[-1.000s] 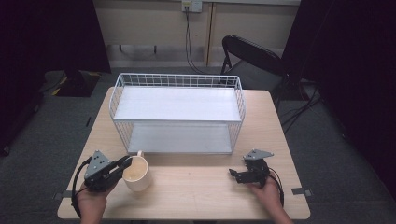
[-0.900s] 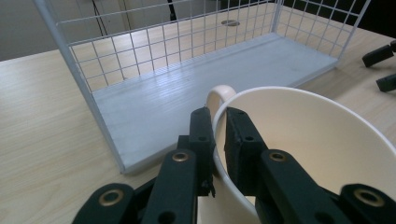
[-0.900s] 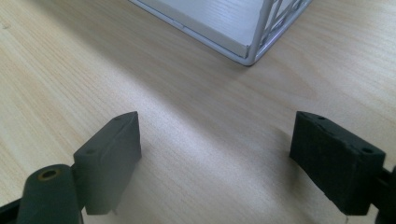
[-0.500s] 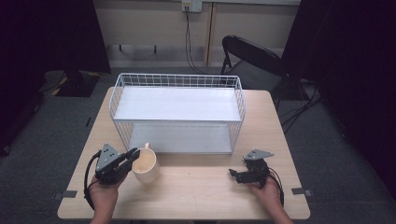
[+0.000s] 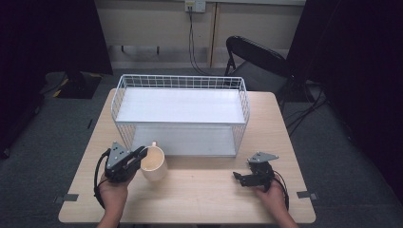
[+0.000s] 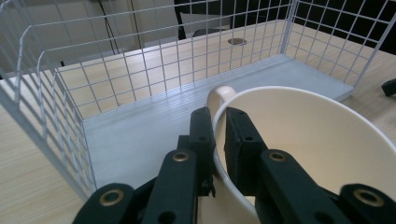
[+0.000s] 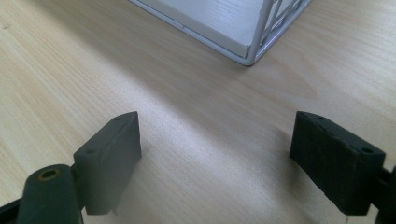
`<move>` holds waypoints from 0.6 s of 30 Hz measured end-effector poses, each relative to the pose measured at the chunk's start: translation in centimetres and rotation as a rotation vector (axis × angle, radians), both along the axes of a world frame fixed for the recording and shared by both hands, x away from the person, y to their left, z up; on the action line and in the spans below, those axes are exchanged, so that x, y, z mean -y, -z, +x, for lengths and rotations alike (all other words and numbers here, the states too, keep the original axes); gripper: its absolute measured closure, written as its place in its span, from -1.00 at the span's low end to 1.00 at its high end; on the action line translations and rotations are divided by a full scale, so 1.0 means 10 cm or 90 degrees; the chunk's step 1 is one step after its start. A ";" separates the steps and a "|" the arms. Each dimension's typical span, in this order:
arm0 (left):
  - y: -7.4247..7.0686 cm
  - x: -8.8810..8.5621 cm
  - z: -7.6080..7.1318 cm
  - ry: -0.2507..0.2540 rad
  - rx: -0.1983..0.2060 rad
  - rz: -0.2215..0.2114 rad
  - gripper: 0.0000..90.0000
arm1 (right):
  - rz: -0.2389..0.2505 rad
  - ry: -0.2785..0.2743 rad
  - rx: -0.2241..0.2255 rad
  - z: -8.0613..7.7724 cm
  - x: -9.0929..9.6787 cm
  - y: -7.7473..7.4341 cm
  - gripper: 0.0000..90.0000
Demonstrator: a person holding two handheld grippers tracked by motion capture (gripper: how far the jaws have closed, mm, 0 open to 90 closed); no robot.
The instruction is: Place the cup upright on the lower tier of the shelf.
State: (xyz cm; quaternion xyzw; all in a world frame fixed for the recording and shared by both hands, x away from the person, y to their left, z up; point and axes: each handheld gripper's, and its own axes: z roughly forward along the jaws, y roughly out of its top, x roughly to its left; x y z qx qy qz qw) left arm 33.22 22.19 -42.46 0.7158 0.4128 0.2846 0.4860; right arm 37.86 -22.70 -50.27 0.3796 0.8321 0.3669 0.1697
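A cream mug (image 5: 154, 163) (image 6: 299, 140) hangs just in front of the lower shelf of the white wire rack (image 5: 180, 111) (image 6: 140, 84). My left gripper (image 5: 141, 155) (image 6: 218, 123) is shut on the mug's rim, one jaw outside and one inside, near the handle. My right gripper (image 5: 241, 178) (image 7: 215, 154) rests open on the wooden table (image 5: 204, 194) at the front right, with bare wood between its jaws. A corner of the rack's lower shelf (image 7: 224, 23) lies ahead of the right gripper.
The rack has a white upper shelf (image 5: 180, 105) and a lower shelf (image 5: 185, 140). A black chair (image 5: 254, 59) stands beyond the table's far edge. Dark floor surrounds the table.
My left gripper has carried the mug forward and to the right, from the front left of the table up to the rack's lower opening. The right gripper has stayed put.
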 end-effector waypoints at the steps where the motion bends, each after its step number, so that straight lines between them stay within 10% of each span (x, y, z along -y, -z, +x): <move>1: 0.00 0.02 0.01 -0.001 0.001 0.000 0.82 | 0.000 0.000 0.000 0.00 0.00 0.00 -0.65; 18: 0.03 0.18 0.20 -0.034 0.005 -0.003 0.82 | 0.000 0.000 0.001 0.00 0.00 0.00 -0.65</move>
